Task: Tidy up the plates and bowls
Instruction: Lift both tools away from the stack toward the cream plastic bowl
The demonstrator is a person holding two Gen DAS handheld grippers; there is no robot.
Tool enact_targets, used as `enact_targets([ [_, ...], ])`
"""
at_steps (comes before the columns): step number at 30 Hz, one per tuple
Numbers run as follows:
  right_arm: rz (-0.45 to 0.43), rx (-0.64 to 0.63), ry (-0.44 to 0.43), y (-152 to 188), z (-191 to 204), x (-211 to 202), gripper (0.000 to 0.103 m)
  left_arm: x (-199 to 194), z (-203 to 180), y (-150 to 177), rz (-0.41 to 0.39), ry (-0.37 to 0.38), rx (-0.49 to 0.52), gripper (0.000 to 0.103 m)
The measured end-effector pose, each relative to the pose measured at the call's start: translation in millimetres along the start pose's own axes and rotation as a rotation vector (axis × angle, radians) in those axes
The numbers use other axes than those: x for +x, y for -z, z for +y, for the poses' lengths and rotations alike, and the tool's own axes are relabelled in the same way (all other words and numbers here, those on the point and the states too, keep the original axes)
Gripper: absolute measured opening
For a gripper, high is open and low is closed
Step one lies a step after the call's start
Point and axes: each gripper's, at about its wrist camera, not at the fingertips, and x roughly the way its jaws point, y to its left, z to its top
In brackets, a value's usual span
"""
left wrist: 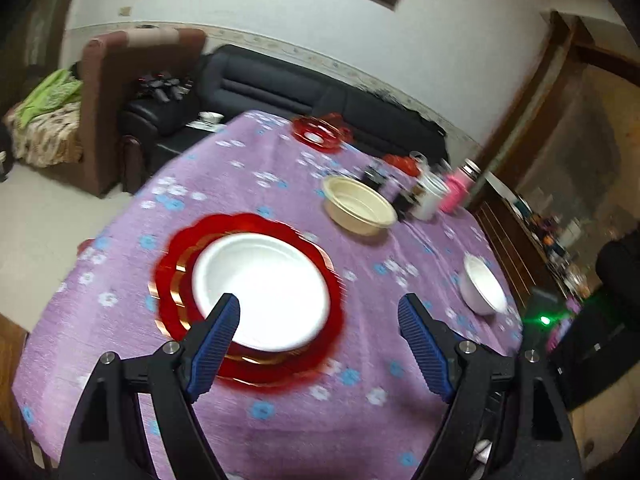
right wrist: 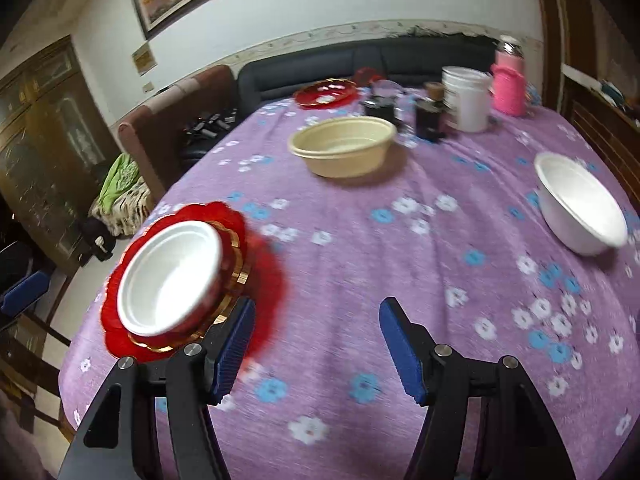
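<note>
A stack of red scalloped plates [left wrist: 176,280] with gold trim lies near the table's front left, with a white bowl [left wrist: 264,288] on top; the stack [right wrist: 264,276] and bowl [right wrist: 168,276] also show in the right wrist view. A cream bowl [left wrist: 356,206] [right wrist: 342,144] stands mid-table. A second white bowl [left wrist: 482,286] [right wrist: 580,204] stands at the right. Another red plate [left wrist: 320,132] [right wrist: 326,92] lies at the far edge. My left gripper [left wrist: 320,312] is open and empty just above the stack's right side. My right gripper [right wrist: 316,316] is open and empty over bare cloth.
The purple flowered tablecloth [right wrist: 400,260] covers the table. At the far right stand a white tub [right wrist: 466,98], a pink bottle [right wrist: 509,80] and dark jars [right wrist: 428,118]. A black sofa [left wrist: 280,84] and a brown armchair [left wrist: 108,92] sit behind the table.
</note>
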Motion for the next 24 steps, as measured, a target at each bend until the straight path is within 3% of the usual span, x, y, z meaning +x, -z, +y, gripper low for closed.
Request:
enact_targets([
  [8,0.005,0.068,0.015,11.6,-40.3,-11.9,0.07,10.1,-74.2,7.8,0.18,0.212,0.134,0.081],
  [11,0.022,0.11,0.015,16.4,-56.4,-12.0,0.07,-4.8,-120.1,5.6,0.2,0.285,0.236,0.081],
  [17,0.026,0.152,-0.001,22.9,-79.3,-21.5,0.07,-81.1,-228.3,19.5,0.163,0.349,0.563,0.081],
  [19,0.032,0.14,0.009,24.9,-82.1,-24.3,0.07,-107.9,-256.9,32.6,0.118,0.351,0.675,0.082],
  [22,0.048,0.153,0.022,27.2,-93.6,-27.0,0.07,-143.1,-282.7,52.8,0.01,0.347,0.828,0.089],
  [24,0.047,0.182,0.037,27.7,-105.5,-29.3,0.07,-153.8,-287.3,59.7,-0.015,0.365,0.869,0.09],
])
